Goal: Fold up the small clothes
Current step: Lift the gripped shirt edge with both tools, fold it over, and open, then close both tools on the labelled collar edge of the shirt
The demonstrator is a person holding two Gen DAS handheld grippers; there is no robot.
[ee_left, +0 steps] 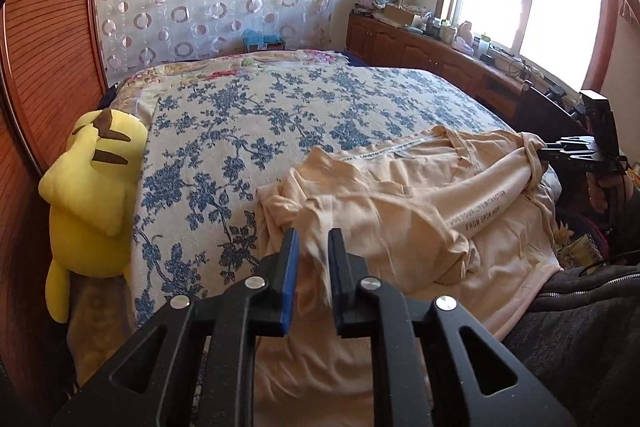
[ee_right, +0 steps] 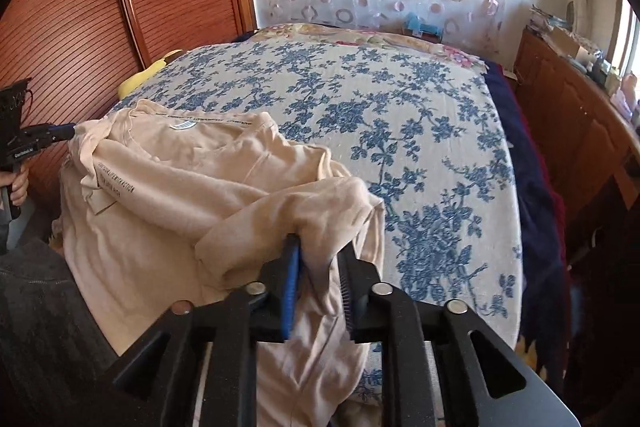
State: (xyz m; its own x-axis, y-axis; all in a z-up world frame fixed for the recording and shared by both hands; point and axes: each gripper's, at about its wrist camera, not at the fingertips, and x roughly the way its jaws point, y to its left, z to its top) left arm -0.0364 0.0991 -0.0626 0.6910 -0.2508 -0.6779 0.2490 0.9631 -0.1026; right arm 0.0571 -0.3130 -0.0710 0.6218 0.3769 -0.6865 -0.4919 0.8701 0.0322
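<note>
A beige long-sleeved shirt (ee_left: 404, 195) with printed lettering lies rumpled on the near part of the bed; it also shows in the right wrist view (ee_right: 180, 195). My left gripper (ee_left: 314, 243) is shut on a bunched fold of the shirt's left side and shows at the far left of the right wrist view (ee_right: 68, 133). My right gripper (ee_right: 320, 251) is shut on a fold of the shirt's right side and shows at the right edge of the left wrist view (ee_left: 546, 153). Both hold the fabric lifted a little off the bed.
The bed (ee_left: 280, 115) has a white cover with blue flowers. A yellow plush toy (ee_left: 92, 195) leans at its left edge against a wooden slatted wardrobe (ee_right: 80, 7). A wooden cabinet (ee_left: 432, 51) with clutter runs under the window. A dark blanket (ee_right: 532, 187) hangs on the bed's right side.
</note>
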